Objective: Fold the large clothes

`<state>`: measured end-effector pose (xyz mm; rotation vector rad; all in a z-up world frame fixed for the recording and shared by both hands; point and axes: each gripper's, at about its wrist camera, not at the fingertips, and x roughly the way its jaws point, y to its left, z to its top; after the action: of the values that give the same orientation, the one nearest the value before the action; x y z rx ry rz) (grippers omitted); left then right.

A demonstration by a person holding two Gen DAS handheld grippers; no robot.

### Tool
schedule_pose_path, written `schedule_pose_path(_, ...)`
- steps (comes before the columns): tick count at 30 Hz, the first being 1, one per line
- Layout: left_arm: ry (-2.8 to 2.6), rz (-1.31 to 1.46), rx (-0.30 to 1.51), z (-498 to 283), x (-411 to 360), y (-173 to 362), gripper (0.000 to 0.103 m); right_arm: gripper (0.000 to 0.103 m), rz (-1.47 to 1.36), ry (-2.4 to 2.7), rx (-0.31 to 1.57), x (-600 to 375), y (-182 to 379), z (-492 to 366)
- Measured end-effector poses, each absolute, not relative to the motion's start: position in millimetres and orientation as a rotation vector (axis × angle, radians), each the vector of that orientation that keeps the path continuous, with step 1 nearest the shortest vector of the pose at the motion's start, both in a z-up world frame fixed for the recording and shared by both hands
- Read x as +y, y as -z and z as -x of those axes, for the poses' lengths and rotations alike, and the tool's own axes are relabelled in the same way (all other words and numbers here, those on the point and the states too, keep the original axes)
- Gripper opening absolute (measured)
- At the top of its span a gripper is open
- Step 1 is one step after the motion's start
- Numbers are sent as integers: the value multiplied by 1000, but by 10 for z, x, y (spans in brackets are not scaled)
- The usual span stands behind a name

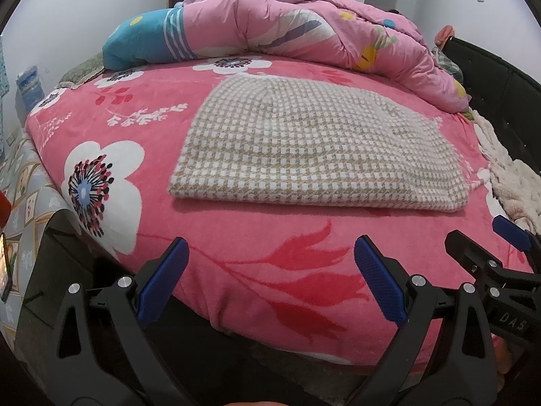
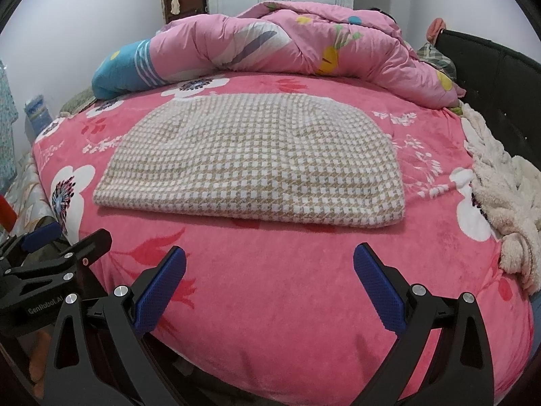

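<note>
The checked garment (image 1: 314, 149) is lying folded flat on the pink floral blanket (image 1: 257, 270), at 12 o'clock from both grippers; the left gripper (image 1: 270, 279) and right gripper (image 2: 269, 284) are hovering apart from it, jaws spread wide, gripping nothing; a pink quilt (image 2: 270, 50) is bunching behind it at 12 o'clock.

A beige-and-white houndstooth garment (image 2: 250, 165) is lying on a pink blanket (image 2: 287, 287) that is showing white flowers and red tulips. Behind the garment, a pink quilt (image 2: 304, 54) is showing a teal, white-striped end, and blue pads (image 2: 378, 291) are tipping black fingers.
</note>
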<state>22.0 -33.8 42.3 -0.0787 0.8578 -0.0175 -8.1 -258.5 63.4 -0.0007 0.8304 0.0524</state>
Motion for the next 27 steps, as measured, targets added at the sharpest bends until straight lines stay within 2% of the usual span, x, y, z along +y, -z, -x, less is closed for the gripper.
schedule_pose_path(27,17,79,856,-219,-333,-425,95,97,4,-56,836,-2606,-640,70)
